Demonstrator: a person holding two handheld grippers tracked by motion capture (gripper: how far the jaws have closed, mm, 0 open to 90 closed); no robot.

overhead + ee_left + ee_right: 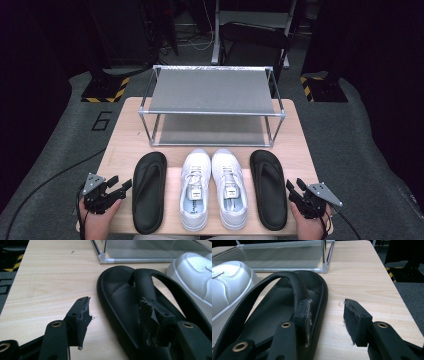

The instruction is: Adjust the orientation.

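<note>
Straddling sandal rims [117, 302], both tongs seemingly ungripped.

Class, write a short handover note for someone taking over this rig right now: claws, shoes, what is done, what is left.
Left claw: open, straddling the outer rim of the left black slipper, not gripping.
Right claw: open, astride the outer rim of the right black slipper, not clamped.
White sneakers stand side by side between the slippers at the table's near edge.
Shoe rack behind them: both shelves bare.
Done: nothing racked.
Left: probably close on each slipper and shelve all footwear.
</note>
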